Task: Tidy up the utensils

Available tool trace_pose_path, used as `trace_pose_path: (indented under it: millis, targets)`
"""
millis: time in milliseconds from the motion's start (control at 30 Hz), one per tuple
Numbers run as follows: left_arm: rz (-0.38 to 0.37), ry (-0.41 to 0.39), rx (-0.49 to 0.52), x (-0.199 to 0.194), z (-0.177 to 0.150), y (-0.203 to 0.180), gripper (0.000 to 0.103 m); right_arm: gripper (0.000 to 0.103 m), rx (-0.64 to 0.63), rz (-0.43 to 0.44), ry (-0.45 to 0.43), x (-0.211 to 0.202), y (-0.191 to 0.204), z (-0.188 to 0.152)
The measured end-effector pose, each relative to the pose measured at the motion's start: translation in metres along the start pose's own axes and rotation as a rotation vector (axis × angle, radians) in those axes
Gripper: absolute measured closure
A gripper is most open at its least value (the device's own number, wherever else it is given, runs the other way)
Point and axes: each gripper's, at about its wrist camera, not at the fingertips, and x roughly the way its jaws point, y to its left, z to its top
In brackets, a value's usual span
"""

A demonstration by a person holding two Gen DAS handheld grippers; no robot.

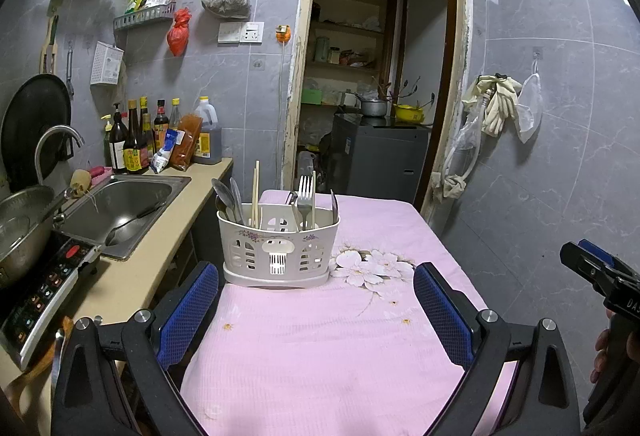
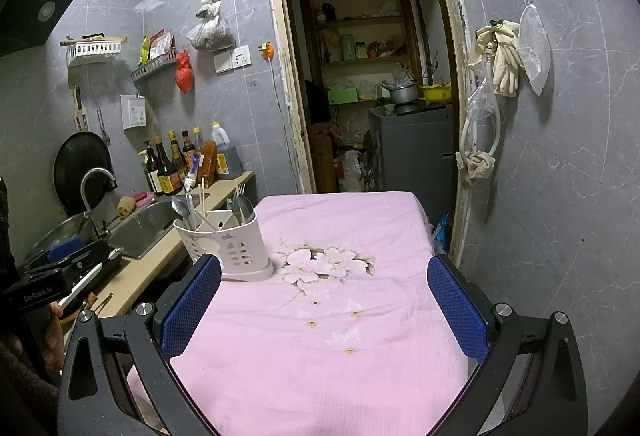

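Above the pink cloth (image 1: 320, 336), both grippers' fingers (image 1: 188, 312) (image 2: 456, 312) spread wide, empty.

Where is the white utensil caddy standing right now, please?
In the left wrist view, the utensil caddy stands upright on the pink tablecloth, at its left side beside the sink counter.

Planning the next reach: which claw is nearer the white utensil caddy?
Left. The left claw faces the utensil caddy nearly head-on; the right claw sits off to the caddy's right, seeing it by its left finger.
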Motion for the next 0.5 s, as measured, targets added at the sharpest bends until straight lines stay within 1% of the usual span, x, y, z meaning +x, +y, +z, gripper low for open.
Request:
trace_pose_path:
  millis: [500]
  targets:
    - [-0.001, 0.0, 0.001, 0.0006, 0.001, 0.002, 0.004, 0.002, 0.0, 0.0, 0.002, -0.0006, -0.0001, 0.0011]
